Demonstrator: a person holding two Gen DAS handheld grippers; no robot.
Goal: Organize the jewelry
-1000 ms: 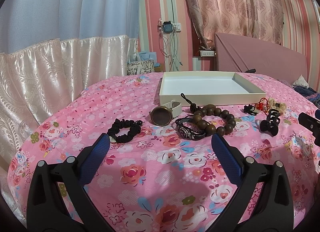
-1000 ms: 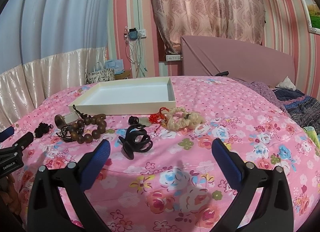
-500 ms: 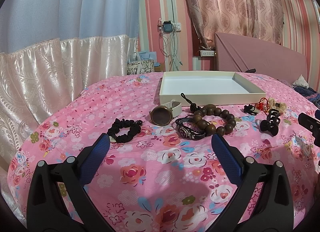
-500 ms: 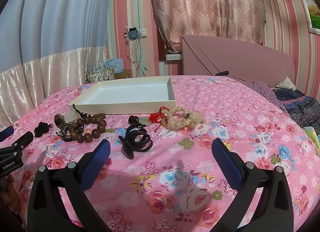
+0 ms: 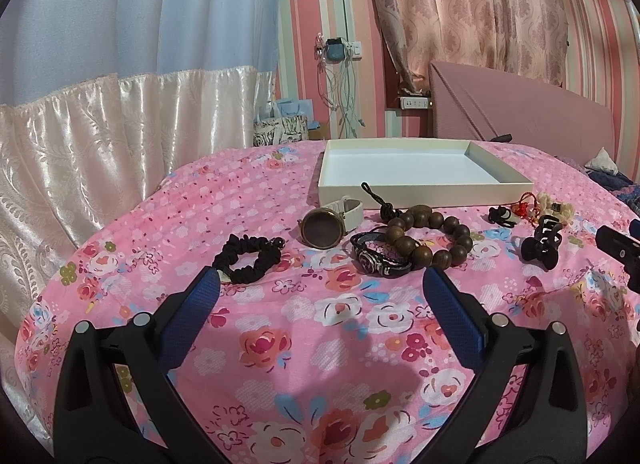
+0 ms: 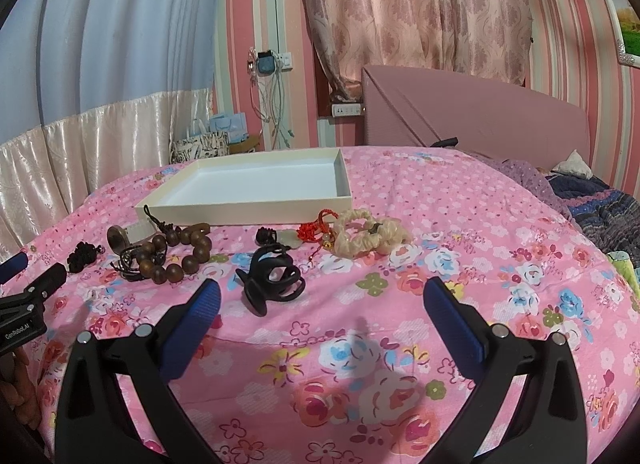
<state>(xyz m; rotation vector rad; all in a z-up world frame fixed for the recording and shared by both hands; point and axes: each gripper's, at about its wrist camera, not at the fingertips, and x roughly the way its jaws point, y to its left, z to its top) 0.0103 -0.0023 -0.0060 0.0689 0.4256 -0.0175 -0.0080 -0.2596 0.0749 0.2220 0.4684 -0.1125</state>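
Both views are evenly and fairly brightly lit, with soft light falling from above that leaves faint shadows on the bedspread [image 5: 304, 328] just ahead of each gripper. Focus is sharp throughout. Strong fisheye bending curves the walls, and dark vignetting fills the corners.

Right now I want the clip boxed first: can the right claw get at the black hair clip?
Probably yes. The right claw is open, and the hair clip lies just ahead, left of centre, on bare bedspread with nothing between.
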